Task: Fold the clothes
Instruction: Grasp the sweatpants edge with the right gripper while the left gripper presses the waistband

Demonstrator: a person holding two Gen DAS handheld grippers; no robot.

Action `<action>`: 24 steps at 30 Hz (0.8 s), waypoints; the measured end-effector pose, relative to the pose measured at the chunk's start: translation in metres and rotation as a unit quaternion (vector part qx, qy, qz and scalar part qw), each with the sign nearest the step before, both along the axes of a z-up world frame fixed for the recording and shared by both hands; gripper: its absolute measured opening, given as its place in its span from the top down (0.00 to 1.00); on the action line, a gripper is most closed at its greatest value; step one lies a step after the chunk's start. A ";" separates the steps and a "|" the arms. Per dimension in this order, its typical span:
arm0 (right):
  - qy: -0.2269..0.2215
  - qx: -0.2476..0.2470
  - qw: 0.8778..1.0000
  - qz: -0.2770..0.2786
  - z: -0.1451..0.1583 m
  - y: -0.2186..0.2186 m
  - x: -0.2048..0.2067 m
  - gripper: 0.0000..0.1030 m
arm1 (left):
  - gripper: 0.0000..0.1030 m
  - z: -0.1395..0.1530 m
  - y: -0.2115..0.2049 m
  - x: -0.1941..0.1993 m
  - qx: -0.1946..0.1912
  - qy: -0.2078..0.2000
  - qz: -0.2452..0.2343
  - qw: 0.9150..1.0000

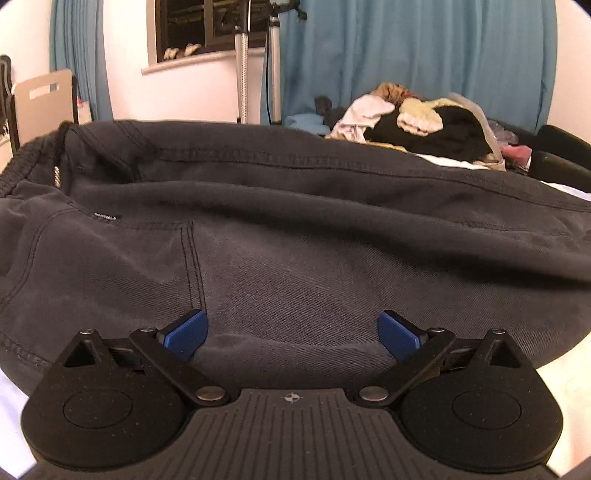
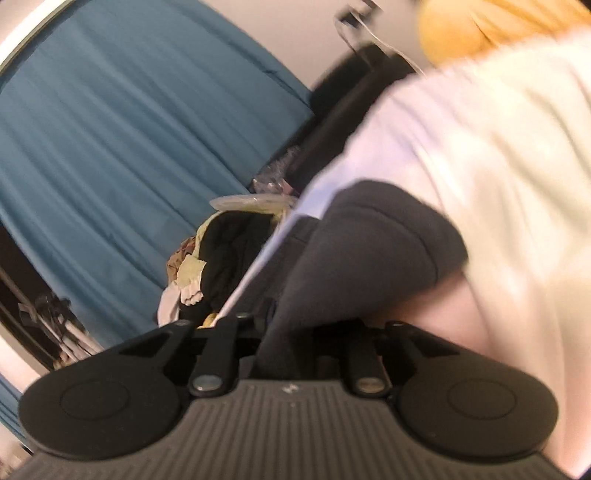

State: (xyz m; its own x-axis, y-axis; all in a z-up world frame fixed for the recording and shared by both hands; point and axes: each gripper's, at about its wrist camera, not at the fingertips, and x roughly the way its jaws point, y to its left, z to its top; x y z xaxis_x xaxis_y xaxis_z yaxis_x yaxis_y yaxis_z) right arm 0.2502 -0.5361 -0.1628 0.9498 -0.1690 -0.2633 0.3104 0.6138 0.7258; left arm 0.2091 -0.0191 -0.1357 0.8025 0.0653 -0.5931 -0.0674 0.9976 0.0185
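Note:
Dark grey trousers (image 1: 295,221) lie spread on a white bed, waistband and drawstring at the far left, a back pocket seam in front of me. My left gripper (image 1: 293,334) is open, its blue pads (image 1: 186,332) resting low over the cloth near its front edge. In the right wrist view, my right gripper (image 2: 291,332) is shut on a leg end of the same grey trousers (image 2: 369,240) and holds it lifted and tilted over the white bed (image 2: 498,147). The view is blurred.
A pile of mixed clothes (image 1: 417,122) lies at the far side of the bed; it also shows in the right wrist view (image 2: 221,251). Blue curtains (image 1: 406,55) hang behind. A window, poles and a chair (image 1: 44,99) stand at the left. A yellow pillow (image 2: 480,26) lies at the top right.

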 end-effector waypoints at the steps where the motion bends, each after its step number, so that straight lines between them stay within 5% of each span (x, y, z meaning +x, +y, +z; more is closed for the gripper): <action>1: -0.010 -0.010 1.000 0.001 0.008 0.003 0.000 0.86 | 0.03 0.002 0.001 -0.001 -0.005 -0.001 0.001 1.000; 7: -0.062 -0.116 0.990 0.041 0.081 0.061 0.008 0.87 | 0.03 0.027 0.013 -0.014 -0.041 -0.032 0.020 0.998; 13: -0.113 -0.249 0.951 0.145 0.145 0.184 0.017 0.87 | 0.03 0.068 0.043 -0.034 -0.095 -0.108 0.059 0.988; 17: -0.130 -0.318 0.904 0.253 0.146 0.299 0.010 0.87 | 0.02 0.085 0.065 -0.046 -0.094 -0.152 0.084 0.980; 20: -0.102 -0.395 0.846 0.343 0.105 0.396 -0.013 0.87 | 0.02 0.094 0.078 -0.050 -0.070 -0.183 0.116 0.974; 24: -0.041 -0.455 0.781 0.427 0.030 0.472 -0.031 0.86 | 0.02 0.090 0.097 -0.055 -0.098 -0.178 0.124 0.971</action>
